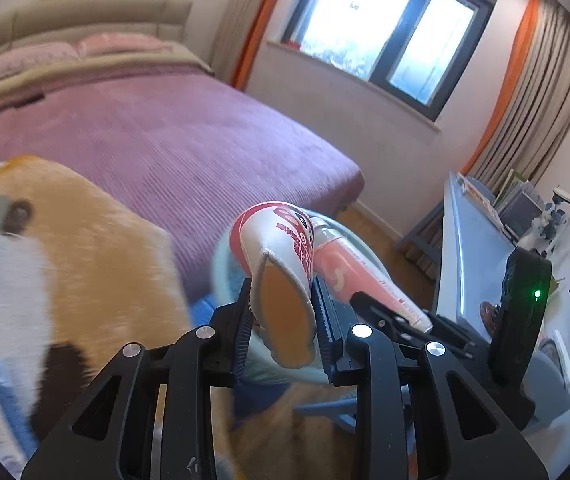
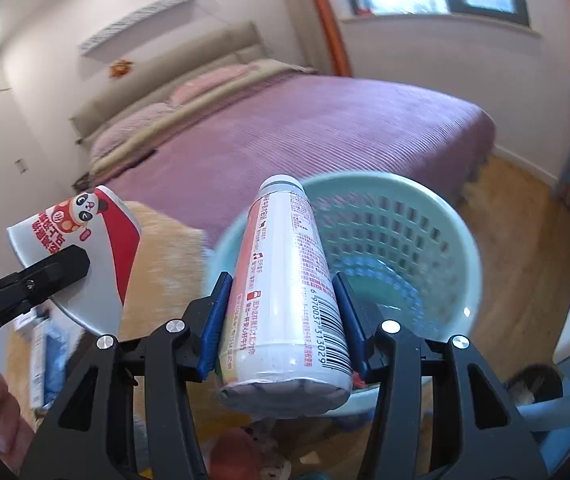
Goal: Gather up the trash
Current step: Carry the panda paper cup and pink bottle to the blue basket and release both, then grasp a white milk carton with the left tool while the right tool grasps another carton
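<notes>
The drink bottle [image 2: 285, 280], white and pink with a barcode on its label, is clamped between the blue pads [image 2: 215, 320] of the right tool [image 2: 283, 322], which grips it low on the body, so that the capped neck points forward toward the pale green wastebasket [image 2: 461, 240]. From the right wrist view the bottle is in the air just at the near rim of this basket, not yet clearly above the opening; I judge it is held so in order to be dropped in once it is carried a little further forward. The flattened paper cup [image 1: 281, 264], red and white with a panda printed on it, is pinched at its squashed mouth between the ribbed pads [image 1: 323, 328] of the left tool [image 1: 283, 324], also in the air, to the left of the bottle and near it. In the left wrist view the two pieces seem almost side by side. Both tools therefore carry trash at once, probably to empty them together. Around them there is a plush toy [image 1: 97, 264], orange and white, close on the left, the bed [image 1: 189, 132] with a purple cover behind, and a light blue surface [image 1: 469, 248] on the right.
</notes>
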`<state>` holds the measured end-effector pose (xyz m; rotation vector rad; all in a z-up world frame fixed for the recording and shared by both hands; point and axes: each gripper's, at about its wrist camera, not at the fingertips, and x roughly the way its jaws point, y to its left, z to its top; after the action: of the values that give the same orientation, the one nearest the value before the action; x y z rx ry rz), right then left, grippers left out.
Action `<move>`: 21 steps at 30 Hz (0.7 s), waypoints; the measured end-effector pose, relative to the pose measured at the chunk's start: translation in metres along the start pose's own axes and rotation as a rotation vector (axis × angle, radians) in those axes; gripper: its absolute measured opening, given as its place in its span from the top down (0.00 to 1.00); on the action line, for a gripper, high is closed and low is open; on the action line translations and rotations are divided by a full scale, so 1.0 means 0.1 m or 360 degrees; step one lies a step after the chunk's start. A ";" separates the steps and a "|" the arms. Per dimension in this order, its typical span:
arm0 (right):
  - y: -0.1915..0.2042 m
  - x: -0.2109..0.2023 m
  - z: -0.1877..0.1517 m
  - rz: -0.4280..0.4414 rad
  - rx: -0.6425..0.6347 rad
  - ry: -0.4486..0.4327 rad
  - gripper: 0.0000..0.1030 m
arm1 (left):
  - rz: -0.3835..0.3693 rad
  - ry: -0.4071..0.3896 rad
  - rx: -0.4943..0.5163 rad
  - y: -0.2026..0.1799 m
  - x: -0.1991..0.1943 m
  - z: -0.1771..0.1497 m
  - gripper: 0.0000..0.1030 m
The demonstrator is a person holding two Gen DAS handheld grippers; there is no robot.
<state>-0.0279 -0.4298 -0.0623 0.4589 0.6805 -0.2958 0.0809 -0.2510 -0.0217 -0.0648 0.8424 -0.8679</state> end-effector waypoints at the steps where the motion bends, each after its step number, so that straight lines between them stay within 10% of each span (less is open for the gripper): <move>1: -0.08 0.06 0.00 -0.0015 0.0019 0.0023 0.54 | -0.0006 0.0026 -0.0013 -0.01 0.11 0.00 0.74; 11: -0.44 0.50 -0.08 -0.0085 0.0169 0.0187 0.54 | 0.0062 0.0264 -0.0048 0.02 0.89 -0.13 0.70; 15: -0.41 0.46 -0.10 -0.0062 0.0160 0.0196 0.52 | 0.0060 0.0239 -0.0052 0.06 0.79 -0.19 0.47; 21: -0.26 0.27 -0.14 -0.0027 0.0109 0.0153 0.52 | 0.0028 0.0128 -0.0024 0.05 0.37 -0.19 0.46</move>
<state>-0.0260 -0.4486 -0.0982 0.5354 0.7704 -0.3153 0.0837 -0.2681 -0.0595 -0.0358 0.9235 -0.8521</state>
